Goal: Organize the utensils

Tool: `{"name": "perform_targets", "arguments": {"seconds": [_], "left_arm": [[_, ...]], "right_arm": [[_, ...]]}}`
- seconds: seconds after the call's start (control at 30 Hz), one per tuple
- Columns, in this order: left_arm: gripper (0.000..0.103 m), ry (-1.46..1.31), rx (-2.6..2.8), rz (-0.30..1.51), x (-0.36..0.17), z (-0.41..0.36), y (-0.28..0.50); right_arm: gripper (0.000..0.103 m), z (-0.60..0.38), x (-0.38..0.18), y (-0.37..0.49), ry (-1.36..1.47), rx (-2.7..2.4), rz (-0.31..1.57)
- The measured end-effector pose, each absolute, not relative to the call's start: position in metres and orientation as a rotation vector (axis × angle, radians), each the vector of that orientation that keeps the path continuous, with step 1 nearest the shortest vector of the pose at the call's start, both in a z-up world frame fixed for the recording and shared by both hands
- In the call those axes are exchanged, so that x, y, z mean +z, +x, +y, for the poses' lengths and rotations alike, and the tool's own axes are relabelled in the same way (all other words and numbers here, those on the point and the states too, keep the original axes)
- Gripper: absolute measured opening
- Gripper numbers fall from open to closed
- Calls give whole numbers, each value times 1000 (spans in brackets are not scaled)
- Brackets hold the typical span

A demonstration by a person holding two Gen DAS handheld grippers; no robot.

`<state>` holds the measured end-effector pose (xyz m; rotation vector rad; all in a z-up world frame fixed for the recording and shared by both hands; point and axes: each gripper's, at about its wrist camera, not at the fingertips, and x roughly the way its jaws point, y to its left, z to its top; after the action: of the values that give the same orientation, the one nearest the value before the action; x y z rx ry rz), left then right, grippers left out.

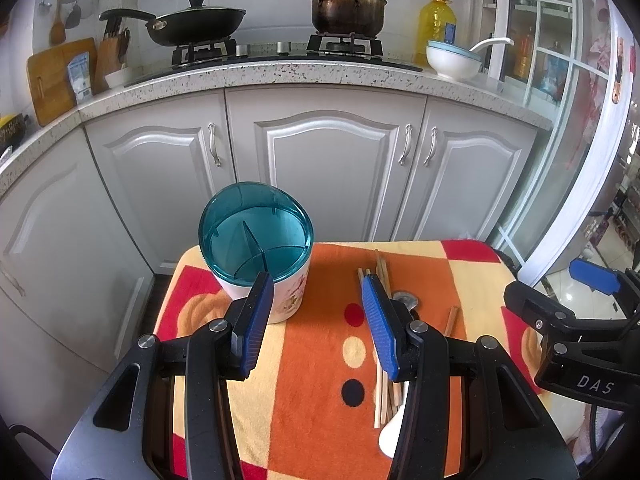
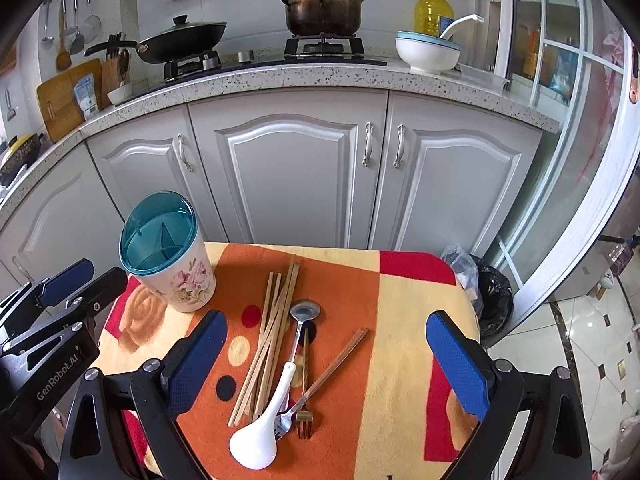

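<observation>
Judging from both wrist views, I have not started the sorting: the utensil holder [image 2: 168, 252], standing upright at the far left of the cloth-covered table [image 2: 404, 300], shows only bare teal dividers inside, three compartments as far as I can see. Everything is still lying loose in the middle of the cloth. I count one white ceramic spoon [image 2: 260, 428], one metal spoon [image 2: 304, 312], one gold-tined fork [image 2: 305, 420], a slotted utensil [image 2: 283, 424] partly hidden under the white spoon, and a bundle of wooden chopsticks [image 2: 272, 340] that overlap too much for a firm count. My left gripper [image 1: 316, 324] and my right gripper [image 2: 326, 364] both hover spread apart, grasping nothing.
</observation>
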<state>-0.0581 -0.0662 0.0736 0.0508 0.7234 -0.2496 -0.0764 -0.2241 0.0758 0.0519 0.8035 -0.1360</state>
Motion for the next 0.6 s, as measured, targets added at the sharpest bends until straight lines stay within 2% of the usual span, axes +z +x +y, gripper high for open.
{"name": "perform_targets", "arguments": {"seconds": [0.6], "left_arm": [[46,56,-254,743,66,-69,-54]], "right_arm": [[100,-220,66,-71,29,-116,836]]}}
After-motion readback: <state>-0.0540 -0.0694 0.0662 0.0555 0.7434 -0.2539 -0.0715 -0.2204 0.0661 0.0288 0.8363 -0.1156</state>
